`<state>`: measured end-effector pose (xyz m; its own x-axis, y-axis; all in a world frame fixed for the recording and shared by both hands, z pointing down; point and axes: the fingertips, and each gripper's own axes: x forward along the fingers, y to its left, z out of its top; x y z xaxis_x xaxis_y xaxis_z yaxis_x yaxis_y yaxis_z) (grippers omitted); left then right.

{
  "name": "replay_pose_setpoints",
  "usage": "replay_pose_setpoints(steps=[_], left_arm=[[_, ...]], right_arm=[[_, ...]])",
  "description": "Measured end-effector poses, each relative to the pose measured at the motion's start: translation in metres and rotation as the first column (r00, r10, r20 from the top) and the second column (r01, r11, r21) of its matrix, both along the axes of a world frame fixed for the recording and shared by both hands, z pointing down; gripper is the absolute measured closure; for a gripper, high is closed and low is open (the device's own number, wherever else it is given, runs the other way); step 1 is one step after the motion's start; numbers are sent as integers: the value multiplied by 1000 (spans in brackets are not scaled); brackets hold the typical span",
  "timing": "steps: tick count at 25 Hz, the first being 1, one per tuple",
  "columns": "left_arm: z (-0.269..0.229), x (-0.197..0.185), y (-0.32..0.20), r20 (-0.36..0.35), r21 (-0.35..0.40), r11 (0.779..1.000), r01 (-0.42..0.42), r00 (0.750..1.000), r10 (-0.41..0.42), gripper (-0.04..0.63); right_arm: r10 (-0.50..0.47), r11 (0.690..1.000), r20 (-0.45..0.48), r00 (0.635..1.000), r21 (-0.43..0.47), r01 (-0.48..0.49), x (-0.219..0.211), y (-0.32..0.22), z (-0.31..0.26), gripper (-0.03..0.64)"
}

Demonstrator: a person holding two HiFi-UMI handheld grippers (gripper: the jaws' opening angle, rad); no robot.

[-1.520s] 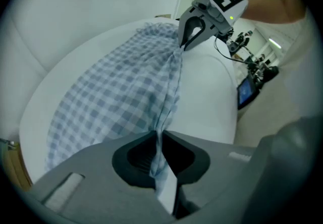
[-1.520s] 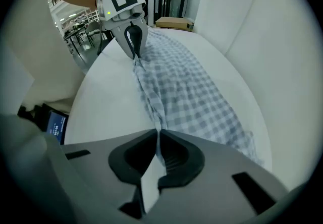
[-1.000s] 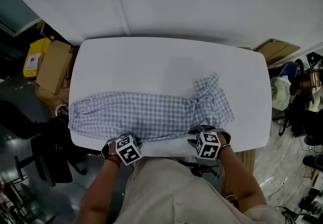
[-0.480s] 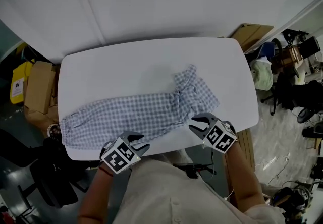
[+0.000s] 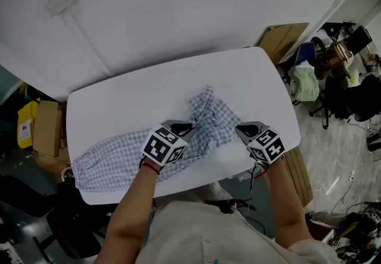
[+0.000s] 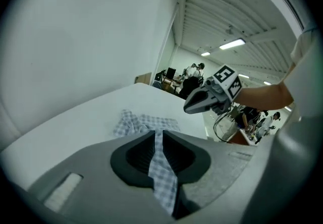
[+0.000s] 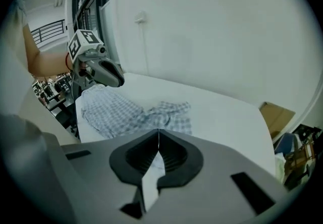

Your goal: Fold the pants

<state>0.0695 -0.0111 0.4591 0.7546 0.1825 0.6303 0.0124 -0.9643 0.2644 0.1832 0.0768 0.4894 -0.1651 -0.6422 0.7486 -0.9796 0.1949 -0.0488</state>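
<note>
Blue-checked pants [image 5: 119, 159] lie across the white table [image 5: 149, 87], bunched toward the middle [image 5: 208, 108]. My left gripper [image 5: 181, 128] hangs over their middle, its jaws closing on a strip of the checked cloth [image 6: 162, 167], which runs up between the pads. The rest of the pants [image 6: 146, 122] lies beyond the left gripper [image 6: 158, 134]. My right gripper [image 5: 245, 130] is lifted just right of the pants, tips shut. In its own view the right gripper [image 7: 158, 134] shows a pale strip behind the tips; whether that is cloth I cannot tell. No cloth hangs from the right gripper [image 6: 204, 101].
Cardboard boxes [image 5: 44, 129] and a yellow container [image 5: 24, 126] stand off the table's left end. Another box [image 5: 286, 34] and chairs with clutter [image 5: 333, 60] crowd the right. A wall with an outlet [image 5: 59, 0] runs behind the table.
Both grippers have risen from the near table edge. The left one has carried the pants' near edge up toward the middle. The right gripper's jaws, open half a second ago, have closed.
</note>
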Motion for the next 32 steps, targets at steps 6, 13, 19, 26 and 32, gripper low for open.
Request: replay_pose_setpoints(steps=[6,13,19,26,32], left_arm=[[35,76,-22,171,82,996,-30,985,16,439],[70,94,-24,320,92,989,-114,944,79,377],[86,107,-72,274,28,996,81,958,-85,380],[109,140,-95,305,-92,991,101,950,-68,390],[112,126,-89,299,-90,991,98,952,-67,390]], right_arm=[[-56,998,21,998,-25,56,45,-8,29,597],[-151,988,71,986,7,151,74,-73,55,483],[-225,968,69,972,-96,231,73,-115,99,486],[-275,936,78,958,-207,286,69,-124,123,516],[-357,896,51,933,-264,358,68,-122,129,551]])
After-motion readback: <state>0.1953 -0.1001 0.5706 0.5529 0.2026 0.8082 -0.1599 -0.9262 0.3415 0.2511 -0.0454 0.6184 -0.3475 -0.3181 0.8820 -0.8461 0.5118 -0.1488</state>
